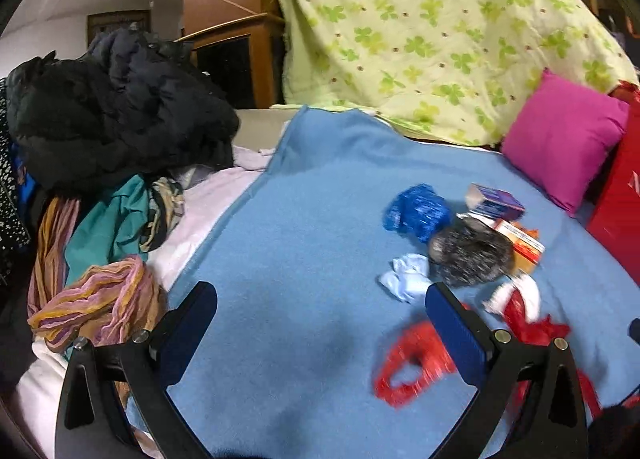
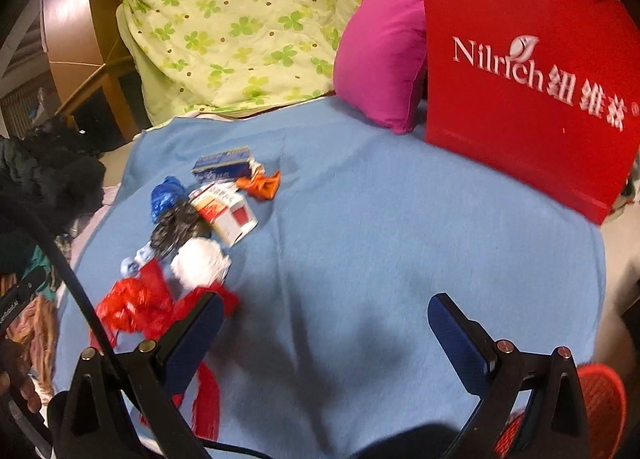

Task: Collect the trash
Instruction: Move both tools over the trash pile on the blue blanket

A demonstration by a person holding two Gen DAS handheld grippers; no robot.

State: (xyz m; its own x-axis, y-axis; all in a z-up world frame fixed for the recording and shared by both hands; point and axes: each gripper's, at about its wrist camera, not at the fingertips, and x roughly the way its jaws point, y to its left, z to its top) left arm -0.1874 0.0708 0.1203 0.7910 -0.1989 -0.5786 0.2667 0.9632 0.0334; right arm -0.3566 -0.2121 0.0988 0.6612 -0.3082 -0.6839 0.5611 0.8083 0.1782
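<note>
Trash lies in a loose pile on the blue blanket [image 1: 304, 219]: a blue plastic wad [image 1: 416, 211], a black-and-white crumpled bag [image 1: 470, 255], a purple box [image 1: 494, 201], an orange-and-white box [image 1: 524, 245], light-blue paper [image 1: 408, 275], white tissue [image 2: 198, 261] and red plastic [image 1: 416, 363]. My left gripper [image 1: 320, 319] is open and empty, the red plastic just right of its right finger. My right gripper [image 2: 326, 333] is open and empty; red plastic [image 2: 136, 303] lies by its left finger. The pile also shows in the right wrist view, with the boxes [image 2: 228, 215] at left.
A red paper bag [image 2: 532, 79] stands at the blanket's right, beside a magenta pillow [image 2: 384, 59]. A green clover quilt [image 1: 440, 27] rises behind. Dark clothes [image 1: 116, 107] and scarves [image 1: 100, 299] are heaped at left. A red mesh basket [image 2: 600, 403] is at lower right.
</note>
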